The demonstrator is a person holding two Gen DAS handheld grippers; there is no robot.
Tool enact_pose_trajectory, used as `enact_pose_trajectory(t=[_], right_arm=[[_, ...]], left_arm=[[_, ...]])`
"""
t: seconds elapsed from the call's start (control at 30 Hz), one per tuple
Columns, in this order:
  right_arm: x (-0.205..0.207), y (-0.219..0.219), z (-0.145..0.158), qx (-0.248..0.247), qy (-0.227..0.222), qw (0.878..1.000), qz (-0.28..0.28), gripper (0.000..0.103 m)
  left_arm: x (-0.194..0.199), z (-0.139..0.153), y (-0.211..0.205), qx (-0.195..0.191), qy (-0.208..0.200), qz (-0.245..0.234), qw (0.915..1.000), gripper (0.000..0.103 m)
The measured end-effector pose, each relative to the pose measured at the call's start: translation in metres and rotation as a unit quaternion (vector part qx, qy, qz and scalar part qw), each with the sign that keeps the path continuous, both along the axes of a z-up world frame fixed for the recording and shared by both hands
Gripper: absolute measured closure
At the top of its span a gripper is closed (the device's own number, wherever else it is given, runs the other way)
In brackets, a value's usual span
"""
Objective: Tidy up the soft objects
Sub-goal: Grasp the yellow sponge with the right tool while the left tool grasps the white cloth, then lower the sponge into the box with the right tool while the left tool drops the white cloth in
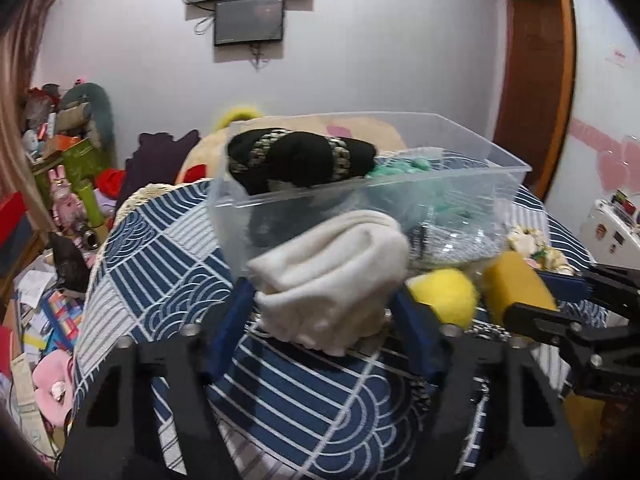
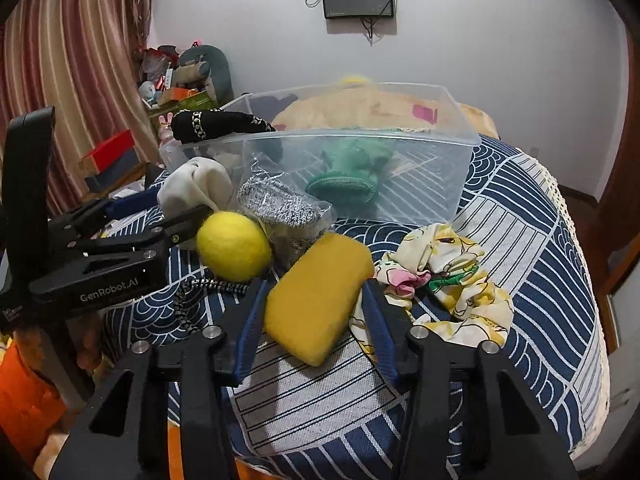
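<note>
The left gripper (image 1: 324,300) reaches forward, roughly level, over the blue patterned cloth (image 1: 168,248), its two blue-padded fingers (image 1: 236,308) closed partway on a rolled cream cloth (image 1: 332,272) that bulges up and forward out of the grip; from the right wrist view the same claw (image 2: 176,212) enters from the left edge with the cream bundle (image 2: 196,188) at its tip. Straight ahead of this claw, just beyond the cream roll, stands the clear plastic bin (image 1: 400,184), with a black item with patterned bands (image 1: 300,160) lying over its near-left rim and a green knitted piece (image 1: 404,168) inside toward the right. Just to the right of the left claw sits a yellow felt ball (image 1: 444,296), touching or nearly touching the outer side of its right finger. Right of the ball, the right gripper (image 2: 316,308) also points forward and slightly down, its jaws set about half apart and pressed against both long sides of a yellow sponge (image 2: 320,296), which is tilted with its far end higher. Ahead and to the left of this claw lie the ball (image 2: 234,246) and a bagged grey speckled cloth (image 2: 280,208); ahead stands the bin (image 2: 460,148), with the green piece (image 2: 352,168) visible through its wall. Immediately right of the right finger lies a crumpled floral cloth (image 2: 452,276) on the patterned cover (image 2: 532,240).
</note>
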State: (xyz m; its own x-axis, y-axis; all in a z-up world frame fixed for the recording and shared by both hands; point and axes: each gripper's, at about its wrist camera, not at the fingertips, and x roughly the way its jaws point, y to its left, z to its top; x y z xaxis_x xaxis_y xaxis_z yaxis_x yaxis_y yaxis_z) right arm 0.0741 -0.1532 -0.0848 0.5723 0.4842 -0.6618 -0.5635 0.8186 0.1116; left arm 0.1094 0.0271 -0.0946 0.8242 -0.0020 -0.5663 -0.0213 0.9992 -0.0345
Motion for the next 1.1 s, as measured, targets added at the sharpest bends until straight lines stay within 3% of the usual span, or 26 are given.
enact_pose_trajectory(t=[0.17, 0.27, 0.57, 1.1], right_arm=[[-0.001, -0.008, 0.002, 0.015, -0.002, 1.000, -0.012, 0.066], [-0.001, -0.015, 0.006, 0.031, -0.005, 0.999, -0.029, 0.068], [-0.003, -0.026, 0.023, 0.051, -0.024, 0.997, -0.045, 0.068], [0.008, -0.019, 0.061, 0.058, -0.074, 0.995, -0.041, 0.068]], left_arm=[[-0.003, 0.000, 0.000, -0.003, -0.002, -0.004, 1.0000, 0.065], [-0.008, 0.002, 0.007, -0.022, -0.004, 0.000, 0.9997, 0.071], [-0.032, 0.024, 0.025, -0.060, -0.037, 0.014, 0.9974, 0.071], [-0.044, 0.087, 0.026, -0.064, -0.119, 0.009, 0.9907, 0.071]])
